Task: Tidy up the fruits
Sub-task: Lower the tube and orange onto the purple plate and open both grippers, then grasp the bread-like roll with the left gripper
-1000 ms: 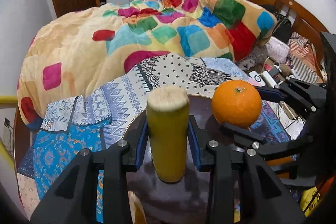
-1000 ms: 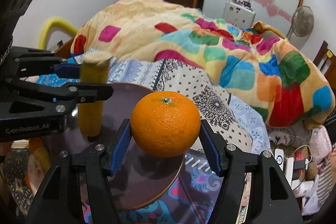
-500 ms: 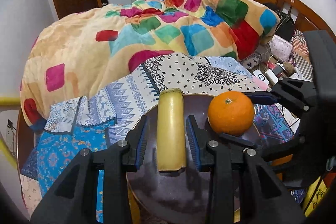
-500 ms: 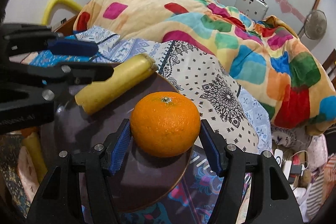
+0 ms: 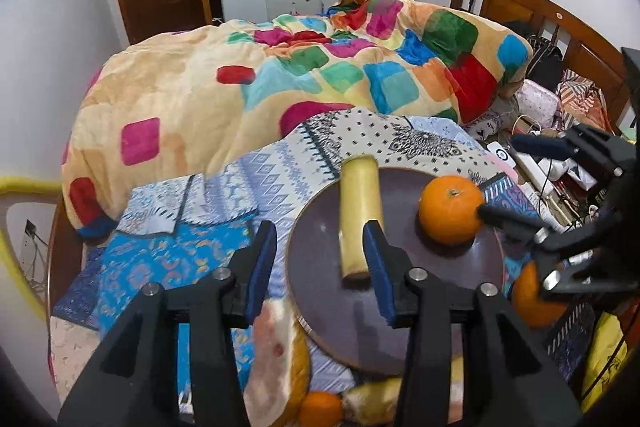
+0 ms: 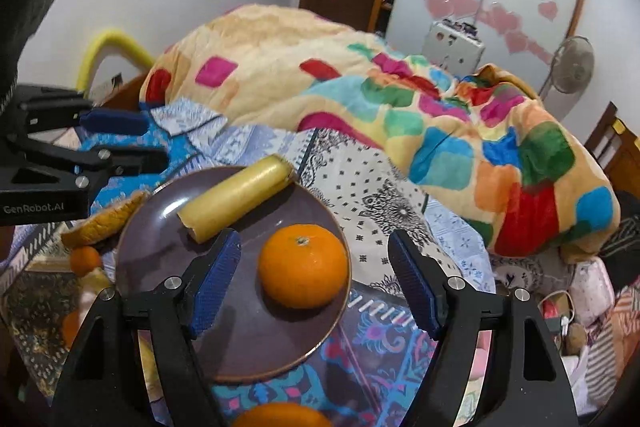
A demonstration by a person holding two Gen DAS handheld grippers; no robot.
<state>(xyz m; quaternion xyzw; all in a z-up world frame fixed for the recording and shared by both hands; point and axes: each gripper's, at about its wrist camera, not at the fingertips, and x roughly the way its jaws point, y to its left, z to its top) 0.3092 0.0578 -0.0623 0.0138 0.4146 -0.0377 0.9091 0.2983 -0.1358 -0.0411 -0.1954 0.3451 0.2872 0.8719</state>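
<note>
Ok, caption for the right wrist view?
Right claw opening over orange resting beside banana piece on brown plate.

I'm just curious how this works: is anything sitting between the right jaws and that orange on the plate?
Nothing visible. The orange rests on the dark plate, in the gap of the right gripper, whose jaws are opening and stand clear of it. The yellow banana piece lies apart, farther back on the plate.

lies flat on the dark round plate [image 6: 168, 227]: yellow banana piece [image 6: 236, 195], cut at both ends, just ahead of the left tongs [image 5: 320, 267], outside their opening jaws. sits upright beside it: round orange [image 6: 303, 266], stem up, between the opening right tongs [image 6: 316, 287], untouched.
</note>
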